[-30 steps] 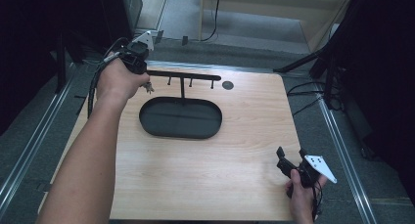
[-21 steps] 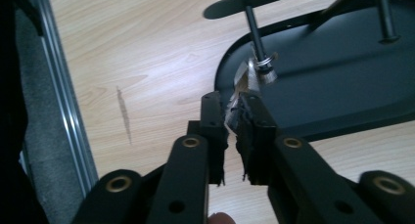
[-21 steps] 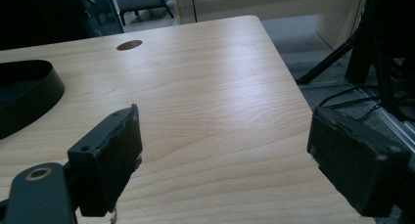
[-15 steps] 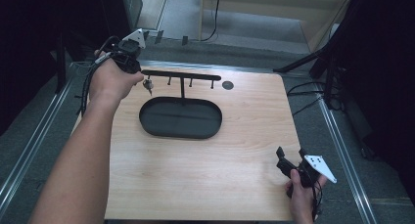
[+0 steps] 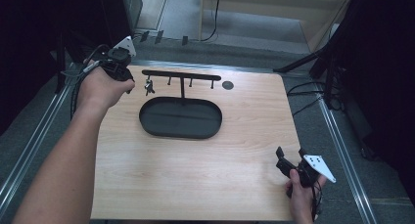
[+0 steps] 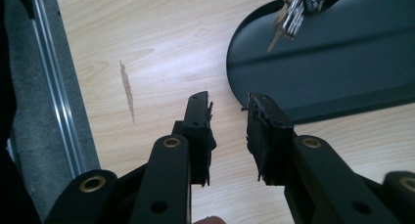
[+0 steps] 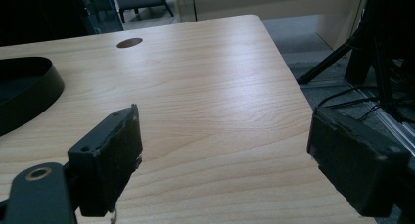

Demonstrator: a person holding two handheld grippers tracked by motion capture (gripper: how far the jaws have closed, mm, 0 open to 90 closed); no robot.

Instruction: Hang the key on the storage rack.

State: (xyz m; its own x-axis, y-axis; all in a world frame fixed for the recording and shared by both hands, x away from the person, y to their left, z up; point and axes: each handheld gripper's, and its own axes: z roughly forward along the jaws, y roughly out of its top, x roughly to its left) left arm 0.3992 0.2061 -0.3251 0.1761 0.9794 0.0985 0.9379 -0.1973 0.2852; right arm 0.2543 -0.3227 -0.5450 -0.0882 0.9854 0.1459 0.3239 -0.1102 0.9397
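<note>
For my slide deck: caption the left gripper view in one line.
Left gripper, jaws just opened and empty, over the table beside the black tray, keys hanging above it.

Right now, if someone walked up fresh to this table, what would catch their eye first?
Probably the black oval metal tray with its T-shaped hook rail, standing toward the far side of the pale wooden table. A small bunch of silvery keys hangs from the rail's left end. The left gripper, its jaws just opening with nothing between them, sits beside the keys, while the right gripper stands open at the near right corner.
</note>
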